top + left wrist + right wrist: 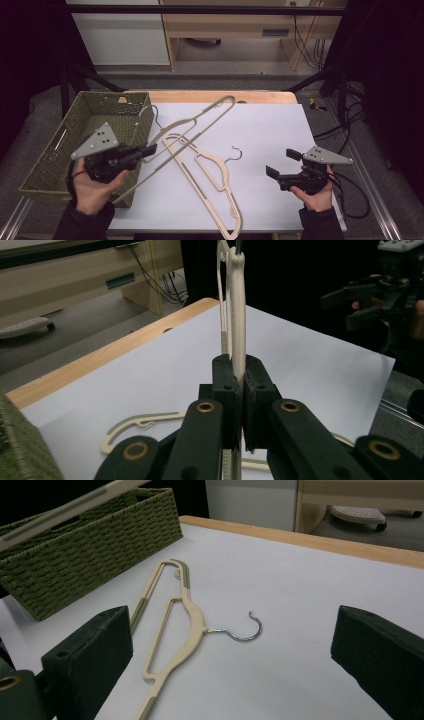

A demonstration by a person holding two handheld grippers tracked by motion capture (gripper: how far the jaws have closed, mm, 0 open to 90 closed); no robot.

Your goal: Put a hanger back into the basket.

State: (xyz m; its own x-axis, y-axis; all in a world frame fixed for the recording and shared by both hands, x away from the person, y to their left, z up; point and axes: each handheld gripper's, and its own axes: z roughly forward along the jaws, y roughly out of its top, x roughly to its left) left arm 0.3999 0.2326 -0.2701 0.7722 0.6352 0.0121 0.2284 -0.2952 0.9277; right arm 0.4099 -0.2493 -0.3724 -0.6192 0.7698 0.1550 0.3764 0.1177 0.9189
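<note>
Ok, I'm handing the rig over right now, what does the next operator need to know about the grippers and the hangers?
Left gripper: shut on a beige hanger, held lifted beside the wicker basket.
Right gripper: open, holding nothing, above the white table cover.
Second hanger lies flat on the cover, metal hook toward the right gripper.
Done: one hanger picked up.
Left: probably place it in the basket, then fetch the second one.

We held the left gripper (150, 148) raised in the left hand (92, 187), its jaws pressed together. Well apart from it, our right hand (317, 195) held the right gripper (283, 162) lower, jaws spread wide and pointing toward the left gripper.
</note>
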